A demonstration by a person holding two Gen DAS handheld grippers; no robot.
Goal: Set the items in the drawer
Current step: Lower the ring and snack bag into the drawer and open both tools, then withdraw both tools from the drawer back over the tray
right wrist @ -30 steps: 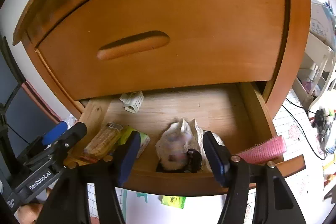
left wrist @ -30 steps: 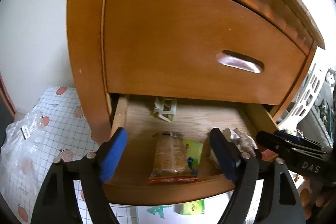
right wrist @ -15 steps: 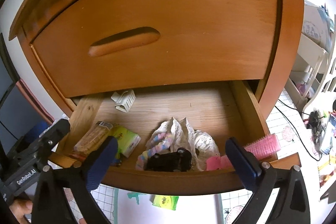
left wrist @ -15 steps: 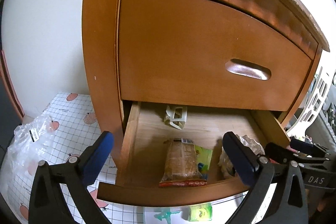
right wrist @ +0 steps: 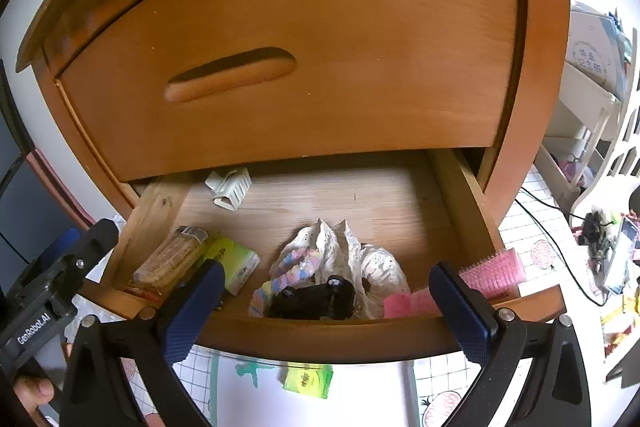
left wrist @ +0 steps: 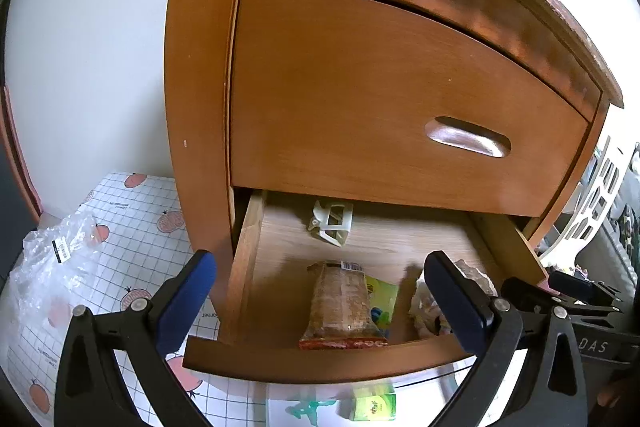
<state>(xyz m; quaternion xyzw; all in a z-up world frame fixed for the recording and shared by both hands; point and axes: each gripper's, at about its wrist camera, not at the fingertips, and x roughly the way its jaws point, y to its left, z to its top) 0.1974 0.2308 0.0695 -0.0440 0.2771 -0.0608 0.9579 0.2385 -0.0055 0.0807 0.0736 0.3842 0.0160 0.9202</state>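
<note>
Floor [left wrist: 132, 263] covering, a white grid sheet printed with red fruit, lies nearest, with a green packet [right wrist: 308, 379] on it just below the open drawer [right wrist: 320, 337] and a crumpled clear plastic bag [left wrist: 52, 267] to the left in the left wrist view. Both grippers hang in front of the drawer, tipped downward toward it: the left gripper [left wrist: 320, 303] has its blue fingers [left wrist: 186, 301] spread wide with nothing between them, and the right gripper [right wrist: 324, 311] likewise stands wide and empty. Inside the drawer, near the front, lie a brown snack pack [left wrist: 344, 307] and a yellow-green tissue packet [left wrist: 382, 297] touching it; further back sits a white hair claw [left wrist: 332, 223]. Only the right wrist view shows clearly the white lace cloth [right wrist: 360, 259], a pastel braided band [right wrist: 288, 271], a black toy car [right wrist: 316, 301] and a pink hair roller [right wrist: 492, 267] resting on the drawer's right front corner. Above, the closed upper drawer [left wrist: 380, 107] of the wooden nightstand [left wrist: 200, 87] fills both views; a white wall [left wrist: 88, 47] stands behind, and white shelving [right wrist: 588, 99] to the right.
</note>
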